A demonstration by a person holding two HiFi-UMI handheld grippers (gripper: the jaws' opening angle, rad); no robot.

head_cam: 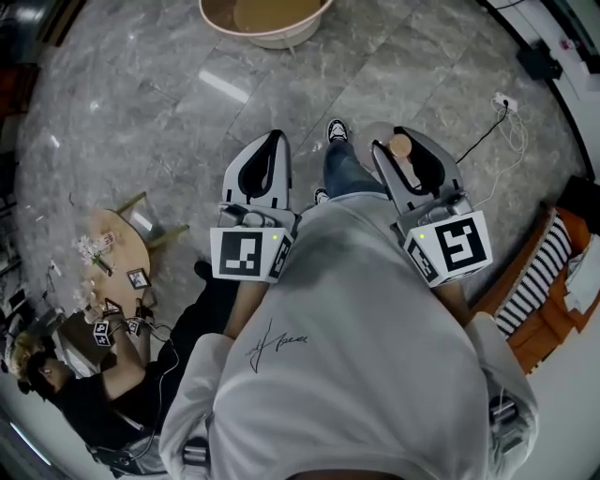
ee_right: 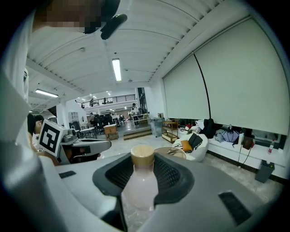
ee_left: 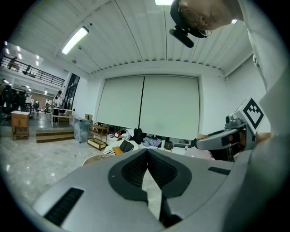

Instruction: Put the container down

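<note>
The container is a pale pink translucent bottle with a tan cap. It stands between the ribbed pads of my right gripper, which is shut on it. In the head view the right gripper is held at waist height over the floor, with the bottle's cap showing between its jaws. My left gripper is held level beside it, to the left. In its own view the left gripper is shut, jaw tips touching, with nothing in it.
Below lies a grey marble floor. A beige tub stands ahead. A small round wooden table with flowers and marker cards is at left, a seated person beside it. Cables and orange and striped fabric lie at right.
</note>
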